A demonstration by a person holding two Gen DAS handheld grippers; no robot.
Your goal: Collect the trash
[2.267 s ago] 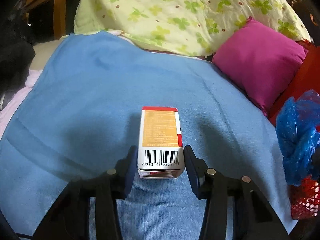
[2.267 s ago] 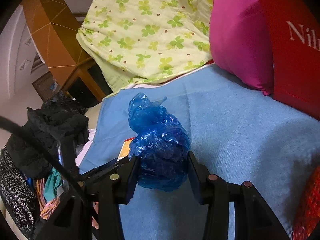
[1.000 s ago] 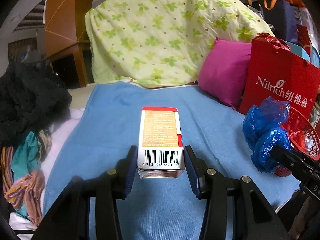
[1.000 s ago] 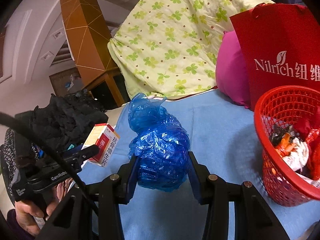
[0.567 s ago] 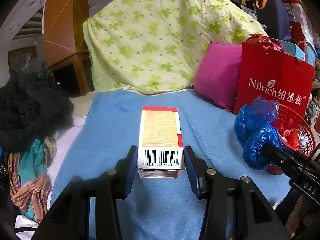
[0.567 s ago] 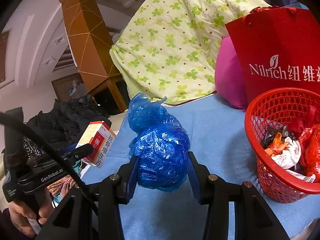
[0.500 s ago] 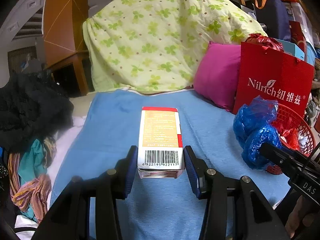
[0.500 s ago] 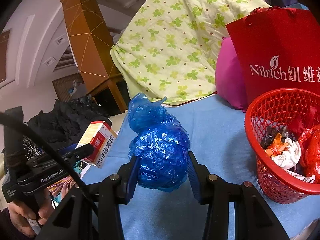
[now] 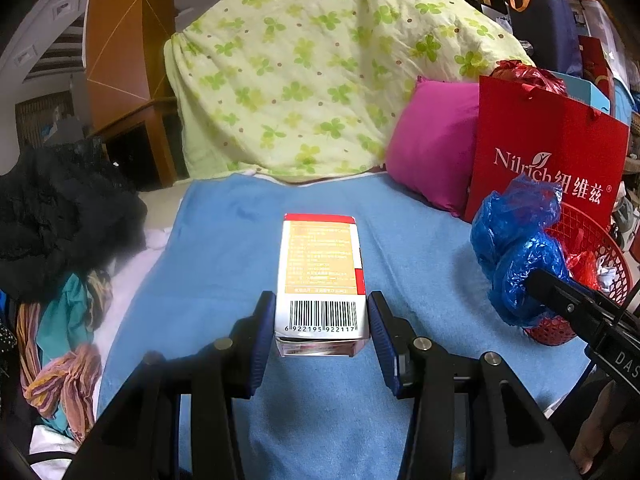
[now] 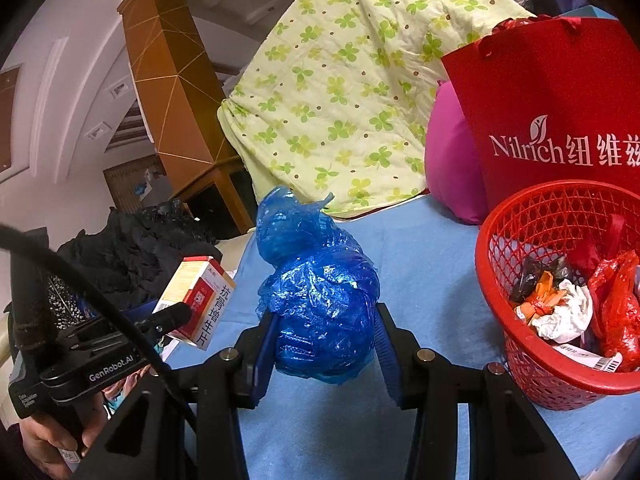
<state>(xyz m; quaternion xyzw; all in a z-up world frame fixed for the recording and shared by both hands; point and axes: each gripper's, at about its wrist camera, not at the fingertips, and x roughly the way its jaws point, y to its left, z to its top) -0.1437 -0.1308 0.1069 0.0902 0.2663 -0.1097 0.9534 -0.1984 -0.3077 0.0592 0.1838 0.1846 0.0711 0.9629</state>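
Observation:
My left gripper (image 9: 321, 324) is shut on a white and orange medicine box (image 9: 321, 276) with a barcode, held in the air over the blue blanket (image 9: 240, 248). The same medicine box (image 10: 196, 304) shows at the left of the right wrist view. My right gripper (image 10: 324, 340) is shut on a crumpled blue plastic bag (image 10: 316, 292), also lifted off the bed. That blue plastic bag (image 9: 516, 248) hangs at the right of the left wrist view, just in front of a red mesh basket (image 10: 492, 248) that holds several pieces of trash.
A red paper gift bag (image 10: 552, 100) and a magenta pillow (image 9: 432, 148) stand behind the basket. A green clover quilt (image 9: 320, 68) is piled at the head of the bed. Dark clothes (image 9: 60, 216) lie heaped off the blanket's left side.
Both grippers stay shut on their loads. The views have lifted and pulled back from the bed, and the red basket has come into sight on the right.

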